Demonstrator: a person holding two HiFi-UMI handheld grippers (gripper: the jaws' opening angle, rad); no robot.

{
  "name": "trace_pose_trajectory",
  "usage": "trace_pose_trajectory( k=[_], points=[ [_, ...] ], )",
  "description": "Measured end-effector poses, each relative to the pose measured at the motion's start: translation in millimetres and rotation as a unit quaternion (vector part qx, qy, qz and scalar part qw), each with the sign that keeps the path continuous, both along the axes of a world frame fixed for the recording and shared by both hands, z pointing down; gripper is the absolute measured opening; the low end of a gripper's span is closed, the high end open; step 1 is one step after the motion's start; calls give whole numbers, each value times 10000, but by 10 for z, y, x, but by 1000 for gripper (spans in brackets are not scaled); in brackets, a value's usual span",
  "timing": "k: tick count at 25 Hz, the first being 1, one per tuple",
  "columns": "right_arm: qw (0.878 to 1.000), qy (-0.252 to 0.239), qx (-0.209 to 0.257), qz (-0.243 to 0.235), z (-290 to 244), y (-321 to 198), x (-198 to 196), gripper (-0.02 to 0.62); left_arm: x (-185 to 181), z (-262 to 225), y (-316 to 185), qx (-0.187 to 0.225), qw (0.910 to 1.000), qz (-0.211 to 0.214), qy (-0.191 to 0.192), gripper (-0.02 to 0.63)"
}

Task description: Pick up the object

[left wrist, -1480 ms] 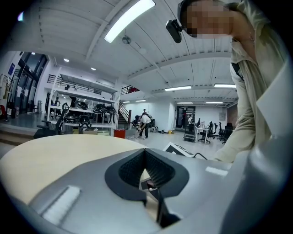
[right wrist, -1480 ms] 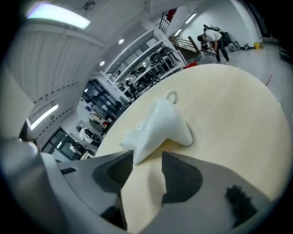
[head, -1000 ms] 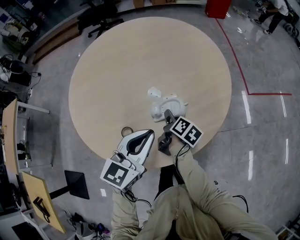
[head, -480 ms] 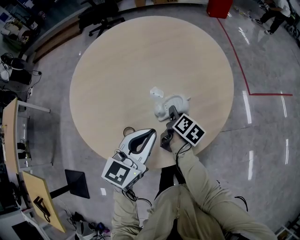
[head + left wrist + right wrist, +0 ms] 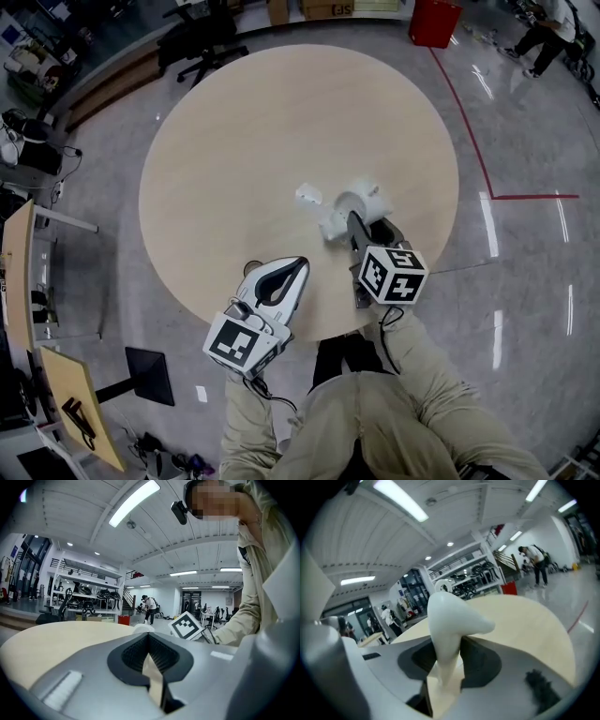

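Observation:
The object is a white plastic piece with a round body (image 5: 359, 202), held over the right half of the round wooden table (image 5: 234, 141). My right gripper (image 5: 351, 225) is shut on its near end. In the right gripper view its white neck (image 5: 446, 620) stands pinched between the dark pads. A small separate white piece (image 5: 308, 195) lies on the table just to its left. My left gripper (image 5: 298, 267) rests at the table's near edge, jaws together with nothing in them, as the left gripper view (image 5: 149, 649) also shows.
A small dark ring (image 5: 251, 268) lies on the table beside the left gripper. Beyond the far edge stand a red bin (image 5: 434, 19) and a black office chair (image 5: 200, 37). A red line (image 5: 467, 112) runs across the glossy floor at right, where a person (image 5: 548, 23) walks.
My right gripper has closed on the white object and carried it to the right, away from the small white piece. The left gripper has stayed put.

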State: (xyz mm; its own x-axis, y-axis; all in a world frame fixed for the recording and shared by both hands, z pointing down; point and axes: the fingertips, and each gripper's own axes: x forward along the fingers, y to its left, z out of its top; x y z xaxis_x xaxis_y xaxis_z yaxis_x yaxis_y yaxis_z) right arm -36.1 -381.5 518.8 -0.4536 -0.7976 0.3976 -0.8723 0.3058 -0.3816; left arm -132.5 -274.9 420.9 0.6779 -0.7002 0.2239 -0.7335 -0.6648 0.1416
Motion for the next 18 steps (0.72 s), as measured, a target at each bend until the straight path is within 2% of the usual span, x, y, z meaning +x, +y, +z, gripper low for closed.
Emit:
trace_pose_trajectory(
  k=[4, 8, 13, 18],
  points=[
    [9896, 851, 619, -985, -366, 196, 90, 143, 44, -51, 8, 271, 9996, 27, -16, 6],
    [9678, 1564, 1061, -1662, -611, 452, 178, 143, 77, -59, 53, 210, 9997, 23, 108, 6],
    [9434, 2100, 1474, -2100, -788, 675, 235, 143, 140, -126, 134, 256, 9996, -49, 92, 6],
    [9310, 2221, 1743, -2312, -877, 808, 285, 143, 272, -195, 211, 281, 9995, -139, 70, 6]
  ],
)
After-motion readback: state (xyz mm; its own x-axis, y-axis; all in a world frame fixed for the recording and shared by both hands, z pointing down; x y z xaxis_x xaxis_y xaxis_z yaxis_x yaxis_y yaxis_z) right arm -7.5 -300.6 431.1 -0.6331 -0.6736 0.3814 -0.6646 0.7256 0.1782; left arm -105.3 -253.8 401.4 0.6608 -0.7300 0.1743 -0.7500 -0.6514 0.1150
